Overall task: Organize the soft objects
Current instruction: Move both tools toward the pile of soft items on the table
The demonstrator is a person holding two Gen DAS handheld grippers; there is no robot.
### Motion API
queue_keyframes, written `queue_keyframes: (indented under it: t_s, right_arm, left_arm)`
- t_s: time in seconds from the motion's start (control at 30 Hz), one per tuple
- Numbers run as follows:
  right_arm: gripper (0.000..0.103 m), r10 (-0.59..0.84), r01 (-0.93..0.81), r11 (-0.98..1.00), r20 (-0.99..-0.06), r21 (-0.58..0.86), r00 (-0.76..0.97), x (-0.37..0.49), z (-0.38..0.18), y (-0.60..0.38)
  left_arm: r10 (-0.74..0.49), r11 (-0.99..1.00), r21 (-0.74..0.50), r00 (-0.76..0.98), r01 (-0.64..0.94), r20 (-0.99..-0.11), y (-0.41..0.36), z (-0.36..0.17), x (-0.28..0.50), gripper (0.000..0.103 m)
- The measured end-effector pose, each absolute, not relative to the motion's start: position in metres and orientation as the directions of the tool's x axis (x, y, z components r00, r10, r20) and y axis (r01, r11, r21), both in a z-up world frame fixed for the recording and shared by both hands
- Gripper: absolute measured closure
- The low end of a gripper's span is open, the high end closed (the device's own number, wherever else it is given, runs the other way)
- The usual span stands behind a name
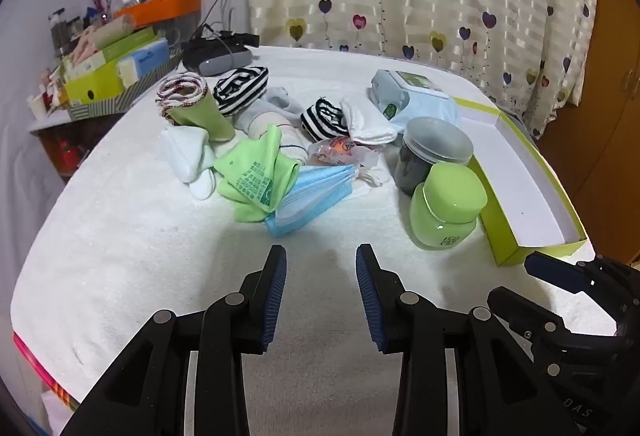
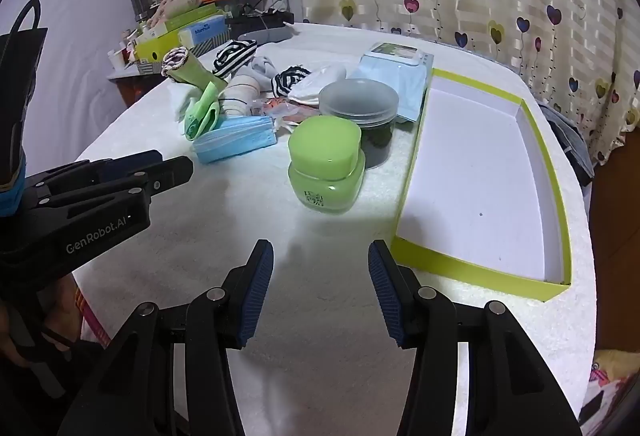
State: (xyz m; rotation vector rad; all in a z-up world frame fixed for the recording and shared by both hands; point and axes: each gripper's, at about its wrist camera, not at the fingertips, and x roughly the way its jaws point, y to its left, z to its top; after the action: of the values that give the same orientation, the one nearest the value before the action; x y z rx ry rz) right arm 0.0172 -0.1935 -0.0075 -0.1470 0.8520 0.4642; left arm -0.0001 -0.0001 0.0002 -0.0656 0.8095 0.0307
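On the white towel: two jars, one green jar and one dark jar with a clear lid; one open box, lime-edged; one stack of blue face masks; one green cloth; two black-and-white striped rolls; one wipes pack; exact sock count cannot be told

Cool indoor light falls evenly from above, leaving soft shadows beneath the green jar and a bright patch on the white towel. Fisheye distortion bends both frames' edges into dark corners. The centre is sharp; the upper-left clutter turns slightly soft.
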Motion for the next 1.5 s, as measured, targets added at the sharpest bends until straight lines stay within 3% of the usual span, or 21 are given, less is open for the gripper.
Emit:
queue_keyframes:
  t_s: [1.5]
  right_arm:
    - [0.052, 0.373, -0.491, 0.87, -0.719, 0.051, 0.587, 0.019, 0.001, -0.185]
  left_arm:
    - [0.007, 0.994, -0.075, 0.736, -0.079, -0.677, 0.011, 0.01, -0.005, 0.068]
